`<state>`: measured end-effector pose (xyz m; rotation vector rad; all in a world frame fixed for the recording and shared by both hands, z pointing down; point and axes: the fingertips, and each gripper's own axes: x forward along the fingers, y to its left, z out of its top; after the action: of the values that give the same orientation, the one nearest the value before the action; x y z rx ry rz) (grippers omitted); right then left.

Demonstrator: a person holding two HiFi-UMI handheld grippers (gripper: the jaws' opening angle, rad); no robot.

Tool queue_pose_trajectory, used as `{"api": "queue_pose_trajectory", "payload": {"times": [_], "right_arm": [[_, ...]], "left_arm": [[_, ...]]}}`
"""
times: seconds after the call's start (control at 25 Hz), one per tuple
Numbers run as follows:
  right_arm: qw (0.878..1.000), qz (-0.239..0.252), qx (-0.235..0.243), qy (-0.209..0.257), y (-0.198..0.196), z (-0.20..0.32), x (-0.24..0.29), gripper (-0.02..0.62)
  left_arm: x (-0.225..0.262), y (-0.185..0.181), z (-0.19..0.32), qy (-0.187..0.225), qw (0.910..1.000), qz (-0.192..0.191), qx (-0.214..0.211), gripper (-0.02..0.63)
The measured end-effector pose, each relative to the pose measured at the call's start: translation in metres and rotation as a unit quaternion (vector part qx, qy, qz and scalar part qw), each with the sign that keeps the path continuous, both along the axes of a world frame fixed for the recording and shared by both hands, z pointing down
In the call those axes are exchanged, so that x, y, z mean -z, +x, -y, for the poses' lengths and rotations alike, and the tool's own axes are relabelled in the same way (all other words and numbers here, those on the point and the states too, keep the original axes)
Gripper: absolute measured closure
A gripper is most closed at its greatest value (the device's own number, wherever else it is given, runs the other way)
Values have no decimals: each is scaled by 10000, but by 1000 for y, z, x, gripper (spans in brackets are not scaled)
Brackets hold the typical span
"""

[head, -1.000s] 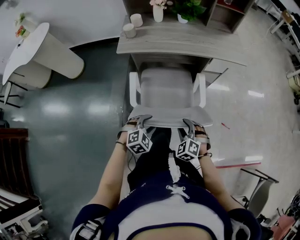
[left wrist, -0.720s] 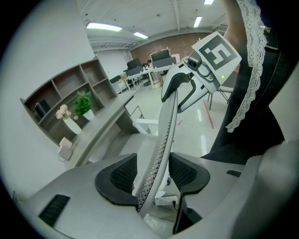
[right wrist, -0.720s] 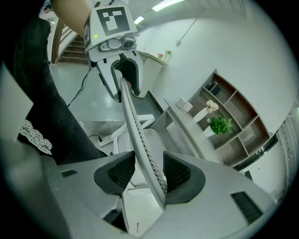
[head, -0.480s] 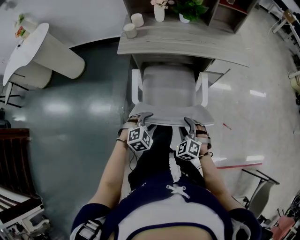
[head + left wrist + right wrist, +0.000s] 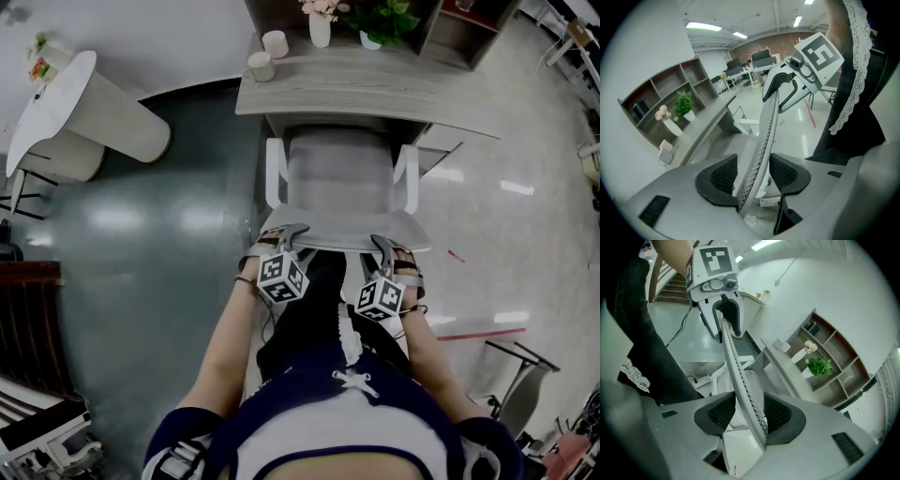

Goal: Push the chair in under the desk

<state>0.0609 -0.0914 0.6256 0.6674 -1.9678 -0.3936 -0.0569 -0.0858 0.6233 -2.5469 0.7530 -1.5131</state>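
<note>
Gripping the chair (image 5: 337, 178) backrest, left tongs (image 5: 752, 173), right tongs (image 5: 749, 412), clamping clear only in gripper views.

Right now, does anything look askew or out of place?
Nothing stands out: the chair sits square to the desk, the left gripper and right gripper clamp its backrest top, and the cups stand upright.

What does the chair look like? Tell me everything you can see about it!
The chair is pale grey, with a smooth seat, two white armrests and a thin, curved backrest whose face looks like mesh. It stands upright on the shiny floor, facing the desk, with the front of its seat reaching the desk's edge. The left gripper and right gripper each clamp the backrest's top edge. Its legs are hidden.
</note>
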Motion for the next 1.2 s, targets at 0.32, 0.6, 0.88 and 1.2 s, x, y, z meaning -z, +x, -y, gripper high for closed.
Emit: {"api": "queue_pose_trajectory", "payload": {"times": [0.32,0.6,0.88,1.2], "right_arm": [[10000,6,-32,5,-2,14,0,433],[10000,8,-36,40,-3,19,1,433],[10000,17,-28,92,-6,25,1,433],[9999,22,-45,122,-8,31,2,433]], "left_arm": [[0,-2,15,47,10000,27,-44,387],[0,-3,21,7,9999,52,-109,390],[-1,-6,28,-7,9999,95,-115,390],[-2,-8,35,-39,9998,156,-137,390]]}}
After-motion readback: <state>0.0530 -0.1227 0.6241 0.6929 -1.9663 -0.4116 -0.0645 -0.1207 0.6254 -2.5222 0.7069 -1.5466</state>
